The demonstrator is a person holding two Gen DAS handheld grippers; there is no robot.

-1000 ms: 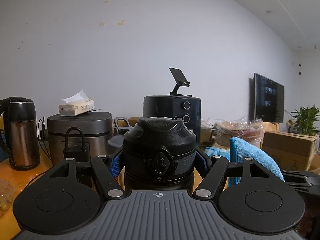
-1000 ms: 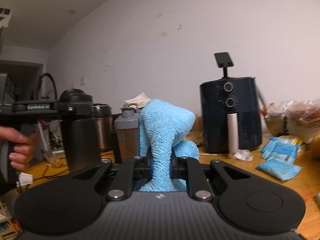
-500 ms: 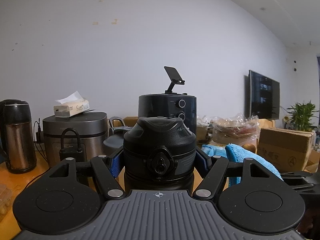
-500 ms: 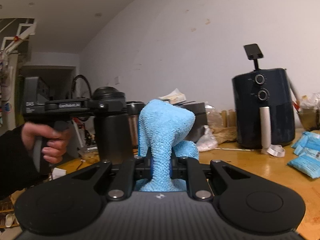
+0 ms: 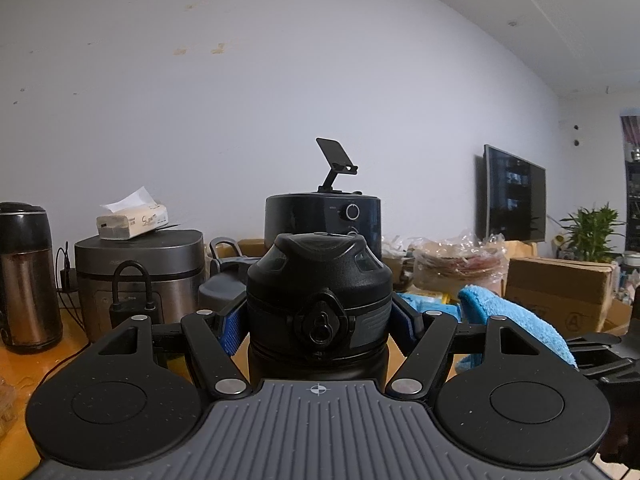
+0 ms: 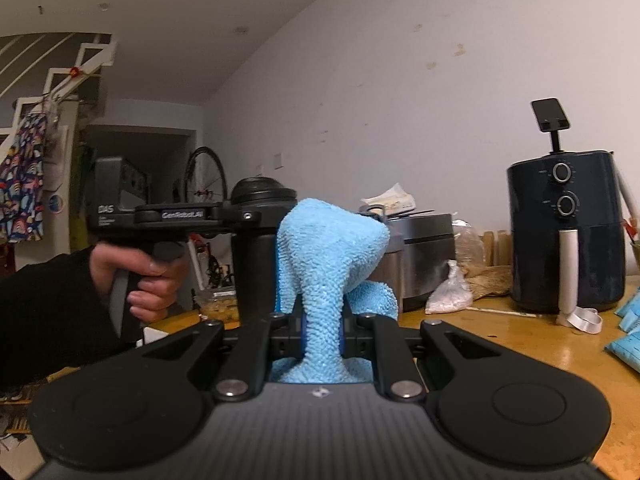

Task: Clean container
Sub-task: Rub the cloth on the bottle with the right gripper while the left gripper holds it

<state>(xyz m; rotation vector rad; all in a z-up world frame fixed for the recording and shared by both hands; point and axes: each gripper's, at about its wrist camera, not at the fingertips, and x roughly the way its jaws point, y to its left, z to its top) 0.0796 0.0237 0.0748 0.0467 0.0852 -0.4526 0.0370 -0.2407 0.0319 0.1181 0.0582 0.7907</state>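
A black bottle (image 5: 318,292) with a domed screw lid stands upright between my left gripper's (image 5: 318,322) blue pads, which are shut on its neck. In the right wrist view the same bottle (image 6: 256,248) shows at centre left, carried by the left gripper with a person's hand (image 6: 140,272) on the handle. My right gripper (image 6: 322,330) is shut on a light blue cloth (image 6: 326,248), which rises above the fingers and flops to the right. The cloth's upper edge lies right beside the bottle; I cannot tell whether they touch. From the left wrist view the cloth (image 5: 516,326) sits at the lower right.
A wooden table (image 6: 520,344) carries a dark air fryer (image 6: 564,232) with a phone stand on top, a steel rice cooker (image 5: 138,268) with a tissue pack, a kettle (image 5: 26,276), blue packets (image 6: 628,344) and a cardboard box (image 5: 560,284). A television (image 5: 514,196) hangs on the far wall.
The right gripper has swung left: the air fryer slid to the right of its view and the bottle with the hand came toward centre. Both grips are unchanged.
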